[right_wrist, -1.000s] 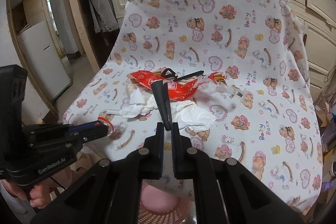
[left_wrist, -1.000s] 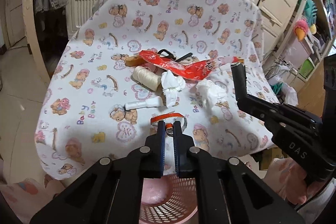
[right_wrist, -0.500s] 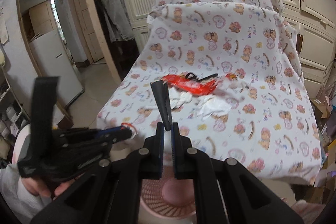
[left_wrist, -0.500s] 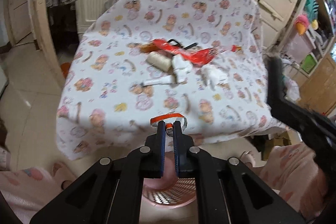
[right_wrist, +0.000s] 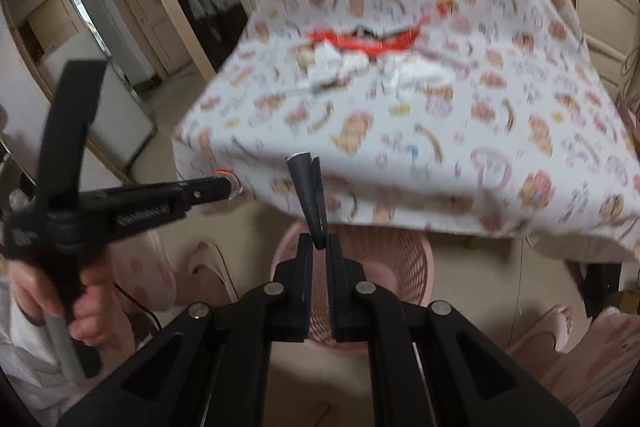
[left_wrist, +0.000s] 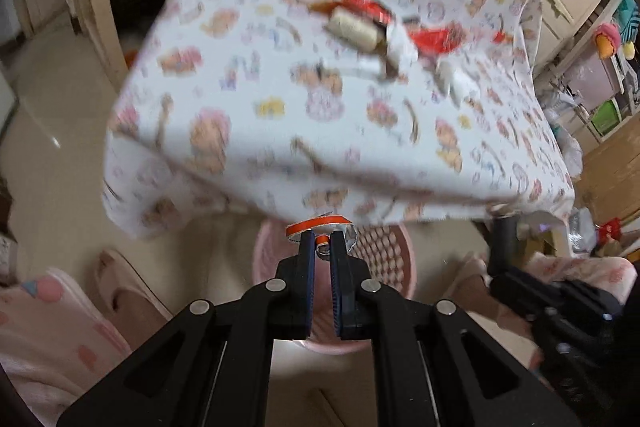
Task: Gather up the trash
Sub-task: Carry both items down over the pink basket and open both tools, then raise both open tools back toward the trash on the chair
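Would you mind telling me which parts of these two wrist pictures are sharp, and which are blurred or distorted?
Left wrist view: the left hand-held gripper and its orange-and-silver scrap are crisp; the bear-print cloth smears with motion blur. Right wrist view: the right hand-held gripper and its dark folded strip are sharp; the cloth is streaked. Both views bow at the edges from fisheye distortion.

Pink basket (right_wrist: 412, 259) open below; cloth edge (right_wrist: 400, 211) overhangs behind
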